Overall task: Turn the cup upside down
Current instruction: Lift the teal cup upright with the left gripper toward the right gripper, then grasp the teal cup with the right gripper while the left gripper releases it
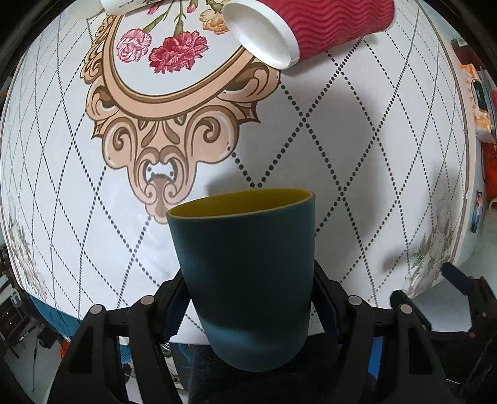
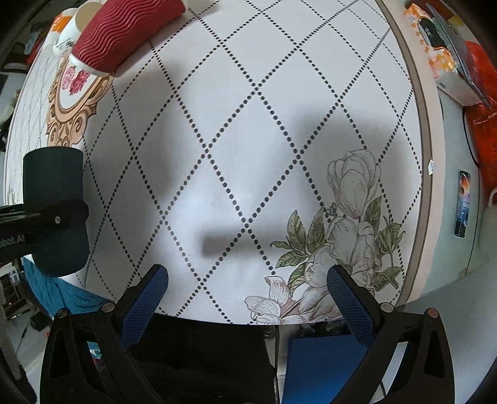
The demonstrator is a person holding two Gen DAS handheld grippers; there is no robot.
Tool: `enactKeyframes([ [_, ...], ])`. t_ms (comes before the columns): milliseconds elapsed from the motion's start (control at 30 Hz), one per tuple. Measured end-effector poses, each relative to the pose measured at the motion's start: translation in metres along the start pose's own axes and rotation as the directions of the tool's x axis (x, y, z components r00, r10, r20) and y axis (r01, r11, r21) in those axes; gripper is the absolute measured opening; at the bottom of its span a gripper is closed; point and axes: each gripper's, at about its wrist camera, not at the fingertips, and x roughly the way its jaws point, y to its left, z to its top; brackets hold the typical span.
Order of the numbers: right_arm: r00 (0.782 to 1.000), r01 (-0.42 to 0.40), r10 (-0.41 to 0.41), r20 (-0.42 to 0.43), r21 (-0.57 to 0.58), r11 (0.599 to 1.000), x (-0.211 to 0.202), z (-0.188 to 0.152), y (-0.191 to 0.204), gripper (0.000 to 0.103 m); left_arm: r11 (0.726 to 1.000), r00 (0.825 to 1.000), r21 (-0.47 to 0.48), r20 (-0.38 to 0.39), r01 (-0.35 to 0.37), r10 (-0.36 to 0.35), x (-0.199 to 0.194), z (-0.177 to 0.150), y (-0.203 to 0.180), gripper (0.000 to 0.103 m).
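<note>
The left gripper (image 1: pixel 248 307) is clamped on the dark teal cup (image 1: pixel 248 279), one finger on each side of the wall at about the middle of its height, and I think this side grip is chosen so that a turn of the wrist can bring the mouth down. The cup is held above the near edge of the round table (image 2: pixel 236 130), upright or only a little tilted, with its yellow inside (image 1: pixel 242 203) showing at the rim; it seems not to touch the tablecloth, but the bottom of the cup hides the place under it, so I cannot be sure. The right gripper (image 2: pixel 248 279) holds nothing, its blue pads (image 2: pixel 146 298) stand wide apart over the printed flowers, well apart from the cup, probably only waiting. At the far side a red ribbed paper cup (image 1: pixel 326 28) lies on its side with the white mouth toward the camera, and just beside it is a white cup (image 2: pixel 66 37) that is cut off by the edge of the picture. The things beyond the table on the right are too blurred to name
</note>
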Motion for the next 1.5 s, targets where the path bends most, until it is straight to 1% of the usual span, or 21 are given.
enactKeyframes([
  [133,1.0,0.009,-0.009,-0.005,0.01,1.0,-0.005,0.007,-0.005,0.103,1.0,1.0,0.028,0.005,-0.014,0.014,0.007,-0.001,-0.007,0.069],
  [167,1.0,0.013,-0.013,-0.005,0.009,1.0,-0.004,0.011,-0.003,0.103,0.999,1.0,0.036,0.012,-0.019,0.018,0.007,-0.002,-0.007,0.069],
  [200,1.0,0.017,-0.017,-0.006,0.009,1.0,-0.003,0.023,0.002,0.103,0.999,1.0,0.043,0.014,-0.022,0.021,0.008,-0.004,-0.008,0.069],
  [233,1.0,0.019,-0.019,-0.006,0.008,1.0,-0.003,0.026,0.003,0.103,0.999,1.0,0.045,0.015,-0.023,0.022,0.008,-0.004,-0.014,0.069],
  [300,1.0,0.021,-0.021,-0.005,0.009,1.0,-0.007,0.034,0.013,0.103,0.999,1.0,0.045,0.016,-0.016,0.015,0.009,-0.005,-0.013,0.069],
  [433,1.0,0.022,-0.022,-0.002,0.016,1.0,-0.006,0.039,0.026,0.103,1.0,1.0,0.025,0.005,0.011,-0.011,0.007,0.0,-0.005,0.07],
  [500,1.0,0.023,-0.023,-0.001,0.02,1.0,0.0,0.04,0.036,0.103,1.0,1.0,0.025,0.0,0.015,-0.015,0.007,0.001,0.002,0.073],
  [533,1.0,0.023,-0.023,-0.001,0.021,0.999,-0.002,0.043,0.047,0.103,0.999,1.0,0.026,0.001,0.019,-0.019,0.006,0.002,0.006,0.08],
  [567,1.0,0.024,-0.024,0.0,0.021,1.0,-0.001,0.039,0.045,0.103,0.999,1.0,0.025,0.007,0.021,-0.021,0.005,0.001,0.007,0.089],
  [767,1.0,0.02,-0.02,0.002,0.022,1.0,0.003,0.04,0.053,0.103,0.999,0.998,0.012,0.043,0.044,-0.045,-0.012,0.003,0.021,0.089],
  [867,1.0,0.007,-0.007,0.01,0.025,1.0,-0.001,0.04,0.059,0.103,0.998,0.995,-0.008,0.075,0.067,-0.066,-0.029,0.0,0.032,0.09],
  [967,1.0,-0.013,0.012,0.025,0.023,1.0,-0.012,0.037,0.066,0.103,0.997,0.989,-0.036,0.135,0.072,-0.066,-0.052,-0.008,0.05,0.09],
  [1033,0.999,-0.032,0.031,0.037,0.019,0.999,-0.022,0.039,0.07,0.103,0.996,0.985,-0.059,0.168,0.062,-0.052,-0.064,-0.016,0.062,0.09],
  [1067,0.998,-0.043,0.043,0.043,0.017,0.999,-0.026,0.037,0.071,0.103,0.995,0.981,-0.087,0.19,0.057,-0.039,-0.071,-0.023,0.073,0.09],
  [1200,0.993,-0.095,0.095,0.062,0.0,0.995,-0.039,0.034,0.087,0.103,0.987,0.973,-0.162,0.231,0.016,0.022,-0.081,-0.045,0.103,0.09],
  [1267,0.991,-0.117,0.118,0.065,-0.012,0.993,-0.036,0.037,0.098,0.103,0.98,0.973,-0.199,0.224,-0.003,0.049,-0.077,-0.057,0.121,0.09],
  [1333,0.987,-0.144,0.144,0.07,-0.014,0.99,-0.037,0.042,0.114,0.103,0.973,0.978,-0.231,0.201,-0.012,0.06,-0.065,-0.065,0.13,0.09],
  [1367,0.985,-0.154,0.154,0.073,-0.012,0.988,-0.037,0.044,0.12,0.102,0.97,0.98,-0.242,0.192,-0.013,0.061,-0.057,-0.065,0.124,0.09],
  [1433,0.982,-0.172,0.172,0.076,-0.001,0.985,-0.037,0.046,0.141,0.099,0.964,0.983,-0.265,0.17,-0.016,0.063,-0.046,-0.072,0.135,0.09],
  [1500,0.98,-0.184,0.183,0.075,0.009,0.983,-0.034,0.047,0.151,0.093,0.96,0.985,-0.279,0.159,-0.02,0.067,-0.036,-0.077,0.143,0.09],
])
